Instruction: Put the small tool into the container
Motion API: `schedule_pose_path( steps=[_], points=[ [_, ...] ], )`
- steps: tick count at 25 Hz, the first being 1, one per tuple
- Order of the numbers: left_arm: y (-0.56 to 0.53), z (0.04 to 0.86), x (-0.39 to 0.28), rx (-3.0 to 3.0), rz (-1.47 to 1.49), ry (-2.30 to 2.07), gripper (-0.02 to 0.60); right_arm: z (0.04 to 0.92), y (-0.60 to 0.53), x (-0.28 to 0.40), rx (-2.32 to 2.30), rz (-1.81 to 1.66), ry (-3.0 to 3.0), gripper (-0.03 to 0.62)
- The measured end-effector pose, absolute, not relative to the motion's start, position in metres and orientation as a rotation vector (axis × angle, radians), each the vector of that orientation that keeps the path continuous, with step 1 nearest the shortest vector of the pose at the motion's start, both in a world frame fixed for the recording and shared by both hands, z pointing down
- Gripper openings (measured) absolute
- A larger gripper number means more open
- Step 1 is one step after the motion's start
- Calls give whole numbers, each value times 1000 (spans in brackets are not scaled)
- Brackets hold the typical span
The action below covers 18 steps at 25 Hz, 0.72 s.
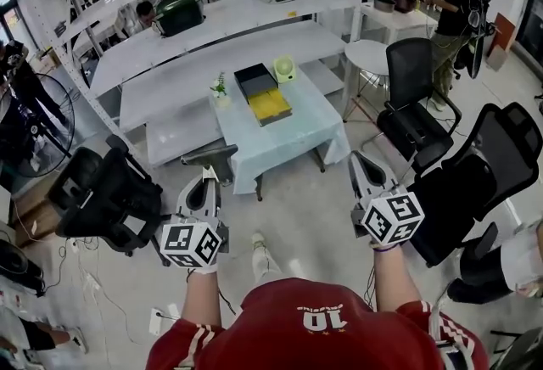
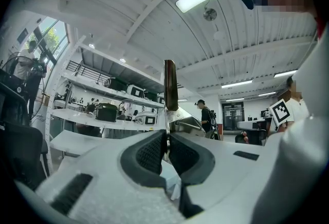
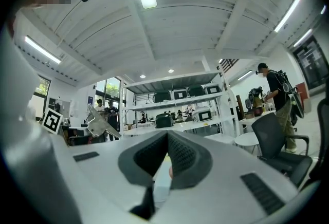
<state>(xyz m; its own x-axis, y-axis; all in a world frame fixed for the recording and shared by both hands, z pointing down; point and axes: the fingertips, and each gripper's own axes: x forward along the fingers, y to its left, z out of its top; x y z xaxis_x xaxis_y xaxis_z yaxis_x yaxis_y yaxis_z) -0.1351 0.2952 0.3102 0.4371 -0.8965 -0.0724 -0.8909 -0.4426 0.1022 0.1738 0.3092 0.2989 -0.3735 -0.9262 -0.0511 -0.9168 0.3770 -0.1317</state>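
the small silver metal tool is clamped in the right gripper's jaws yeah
No. The small silver metal tool is clamped in the left gripper's jaws, as the left gripper view shows; the right gripper is shut on nothing.

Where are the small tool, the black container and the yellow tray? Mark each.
small tool [image 2: 170,84]: left gripper view, its dark upright shaft.
black container [image 1: 254,80]: head view, its bare inside.
yellow tray [image 1: 270,106]: head view, its yellow middle.

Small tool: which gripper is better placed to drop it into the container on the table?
Left. The left gripper is shut on the small tool; the right gripper is shut on nothing. Both are short of the black container on the table, roughly equally.
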Motion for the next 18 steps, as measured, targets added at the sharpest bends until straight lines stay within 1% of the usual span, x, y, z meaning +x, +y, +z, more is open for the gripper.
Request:
schedule_pose_path(
  steps=[7, 18],
  points=[
    [238, 321, -152, 2620, -179, -1607, 2, 307, 252, 156, -1691, -135, 2504, 3],
    [86, 311, -195, 2640, -190, -1538, 2, 284, 110, 103, -1716, -111, 2505, 3]
  ],
)
